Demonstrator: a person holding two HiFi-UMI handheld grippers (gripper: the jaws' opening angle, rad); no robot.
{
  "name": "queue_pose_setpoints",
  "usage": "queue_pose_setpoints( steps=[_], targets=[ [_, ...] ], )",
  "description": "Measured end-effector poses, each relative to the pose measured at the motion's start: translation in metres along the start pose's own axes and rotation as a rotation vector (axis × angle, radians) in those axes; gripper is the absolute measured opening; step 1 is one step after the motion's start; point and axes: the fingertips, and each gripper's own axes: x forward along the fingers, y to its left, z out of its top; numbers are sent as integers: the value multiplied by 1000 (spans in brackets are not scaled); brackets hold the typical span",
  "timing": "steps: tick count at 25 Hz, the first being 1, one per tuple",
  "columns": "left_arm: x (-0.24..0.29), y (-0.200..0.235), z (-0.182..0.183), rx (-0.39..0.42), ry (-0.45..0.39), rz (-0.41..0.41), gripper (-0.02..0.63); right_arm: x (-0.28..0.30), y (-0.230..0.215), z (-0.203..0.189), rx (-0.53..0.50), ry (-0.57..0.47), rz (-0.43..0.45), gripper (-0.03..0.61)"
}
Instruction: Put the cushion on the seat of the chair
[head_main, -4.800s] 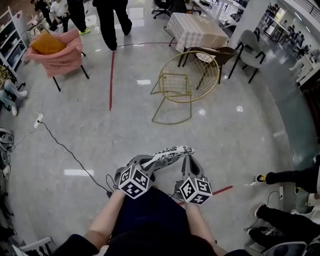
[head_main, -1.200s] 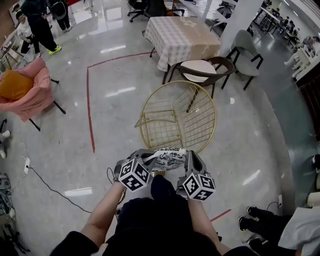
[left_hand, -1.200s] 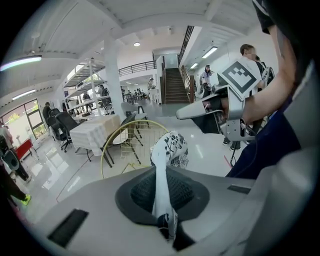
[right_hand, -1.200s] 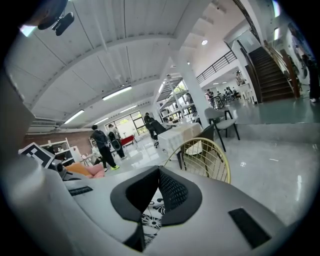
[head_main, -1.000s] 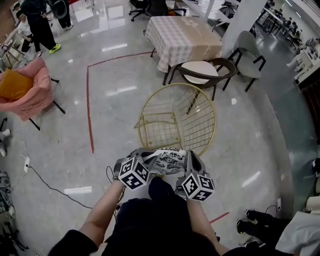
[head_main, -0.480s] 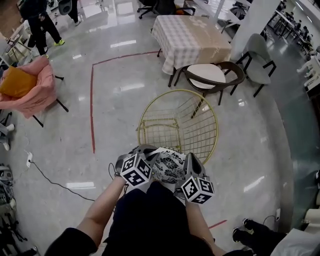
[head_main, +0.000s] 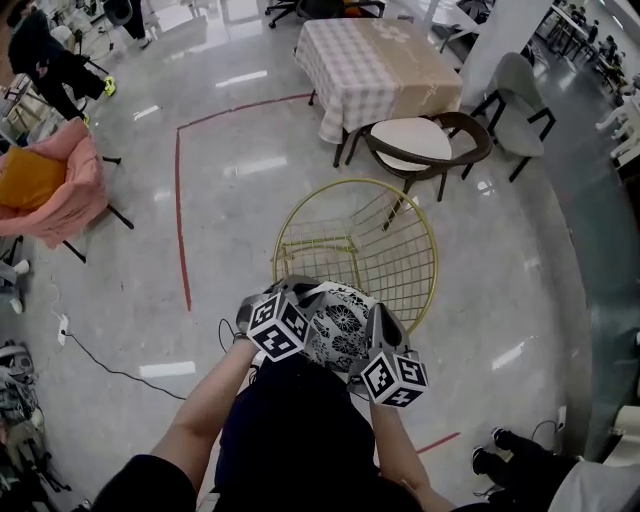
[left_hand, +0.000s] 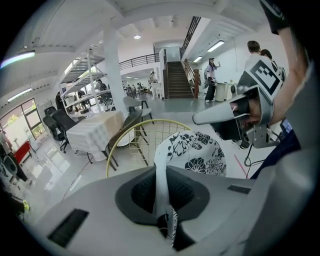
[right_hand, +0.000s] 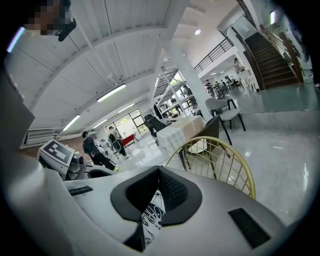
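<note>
Now I'm nearer the chair (head_main: 428, 222), my left gripper (head_main: 291, 292) and right gripper (head_main: 377, 322) each pinching the cushion (head_main: 338, 326), almost ready to lower it.

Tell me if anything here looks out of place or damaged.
Nothing stands out. The gold wire chair stands upright with its seat bare, and the patterned cushion looks undamaged, pinched at its edges by the left tongs and the right tongs.

Glossy grey floor (head_main: 130, 300), red tape line (head_main: 182, 230). Checked-cloth table (head_main: 380, 60) far side; pink armchair (head_main: 75, 170) left; staircase (left_hand: 175, 82) beyond.
</note>
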Motion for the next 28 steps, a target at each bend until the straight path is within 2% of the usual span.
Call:
queue_pose_setpoints(
  steps=[7, 12, 17, 23, 28],
  targets=[
    [27, 27, 6, 28, -6, -51, 31, 28, -8, 8, 0, -10, -60, 3],
    [50, 30, 3, 30, -3, -91, 31, 40, -18, 2, -6, 8, -79, 3],
    [74, 43, -2, 4, -9, -139, 31, 68, -26, -6, 3, 13, -83, 3],
    [119, 69, -10, 12, 14, -119, 31, 106, -47, -13, 32, -5, -77, 3],
    [154, 72, -20, 13, 28, -108, 31, 123, -68, -24, 53, -15, -94, 3]
  ],
)
